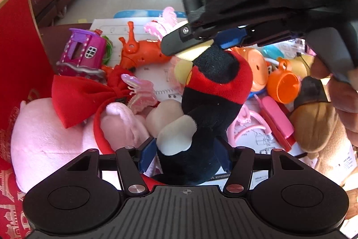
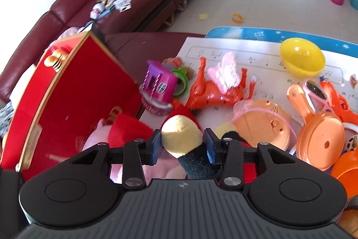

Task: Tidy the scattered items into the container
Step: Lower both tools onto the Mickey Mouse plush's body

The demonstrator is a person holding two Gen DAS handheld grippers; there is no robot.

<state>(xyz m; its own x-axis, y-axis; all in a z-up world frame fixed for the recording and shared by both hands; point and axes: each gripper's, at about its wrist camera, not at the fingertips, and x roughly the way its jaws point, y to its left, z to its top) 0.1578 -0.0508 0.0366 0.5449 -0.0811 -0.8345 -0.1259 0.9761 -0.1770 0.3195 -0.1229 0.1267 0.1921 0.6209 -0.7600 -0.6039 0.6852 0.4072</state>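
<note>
A black-and-red plush toy [image 1: 208, 104] is standing upright at the tabletop's near edge, just beside the red container [image 2: 73, 91]. The left claw [image 1: 185, 156] is bracketing its dark lower body, blue pads [image 1: 147, 155] touching the plush on both sides. The right claw [image 2: 182, 147] is pinching the toy's cream-coloured tip, pads pressing it from either side. A pink plush pig [image 1: 56, 133] with a red bow is lying beside it. Orange plastic toys [image 2: 322, 138], a purple toy house [image 2: 158, 84] and a yellow egg half [image 2: 302, 56] are lying scattered on the white sheet.
</note>
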